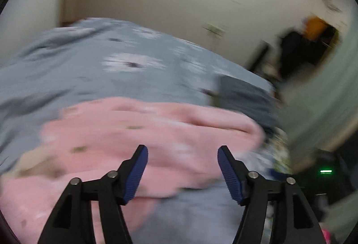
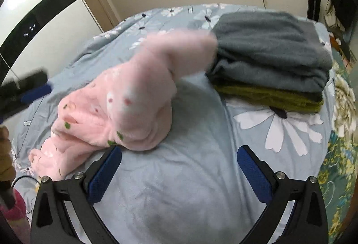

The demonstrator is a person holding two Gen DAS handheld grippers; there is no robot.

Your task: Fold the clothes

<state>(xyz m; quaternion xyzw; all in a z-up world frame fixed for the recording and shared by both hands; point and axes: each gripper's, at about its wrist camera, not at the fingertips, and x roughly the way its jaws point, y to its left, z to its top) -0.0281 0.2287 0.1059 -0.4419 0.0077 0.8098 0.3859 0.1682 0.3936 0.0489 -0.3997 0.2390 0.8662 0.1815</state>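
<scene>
A fluffy pink garment [image 2: 125,107] with small flower prints lies bunched on the blue-grey bedspread [image 2: 179,188], one part raised and blurred toward the folded pile. In the left wrist view the same pink garment [image 1: 143,129] spreads just beyond my left gripper [image 1: 182,152], which is open with nothing between its fingers. My right gripper [image 2: 179,152] is open too, its left finger close to the garment's near edge. The left gripper [image 2: 33,91] appears blurred at the left edge of the right wrist view, apart from the garment.
A stack of folded grey and olive clothes [image 2: 273,58] sits at the back right of the bed. A wardrobe [image 2: 33,15] stands to the left. A floral green cover [image 2: 340,154] runs along the right side. A sleeve [image 2: 5,154] shows at the left edge.
</scene>
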